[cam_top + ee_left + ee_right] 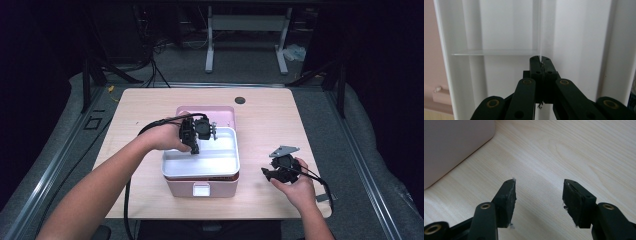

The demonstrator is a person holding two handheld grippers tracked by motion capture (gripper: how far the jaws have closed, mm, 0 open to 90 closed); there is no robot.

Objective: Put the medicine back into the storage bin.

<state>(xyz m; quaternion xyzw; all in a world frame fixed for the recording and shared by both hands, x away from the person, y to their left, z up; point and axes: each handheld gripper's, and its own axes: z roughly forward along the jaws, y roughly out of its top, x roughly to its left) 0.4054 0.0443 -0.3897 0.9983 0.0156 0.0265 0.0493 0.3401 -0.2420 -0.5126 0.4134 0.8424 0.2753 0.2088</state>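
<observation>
The left claw (192, 140) is hovering over the white tray (200, 162), which is sitting on top of the pink box (202, 187) in the middle of the bench (140, 107). In the left gripper view this claw (541, 65) is clenching on the thin upright divider (540, 30) of the tray (499, 30), its jaws pressing together on the wall's top edge. A second, crosswise divider (494, 52) is meeting that wall just ahead of the jaws, splitting the tray into compartments. The tray's rim is running close along the left of the claw, with the box's pink wall (431, 50) showing beyond it.

The right claw (267, 172) is resting low near the bench's front right part, well apart from the box and to its right. In the right gripper view the claw (538, 192) is standing released, its jaws parted with bare wood (574, 150) showing between them and nothing between the pads. The rounded corner of the box (454, 145) is lying ahead and to the left in that view, near but not touching.

Open bench is lying left of the box, behind it toward the far edge, and to the right around the right hand (300, 190). The box's front is sitting near the bench's near edge, leaving only a narrow strip there. A small dark round cap (240, 100) is sitting near the far edge.
</observation>
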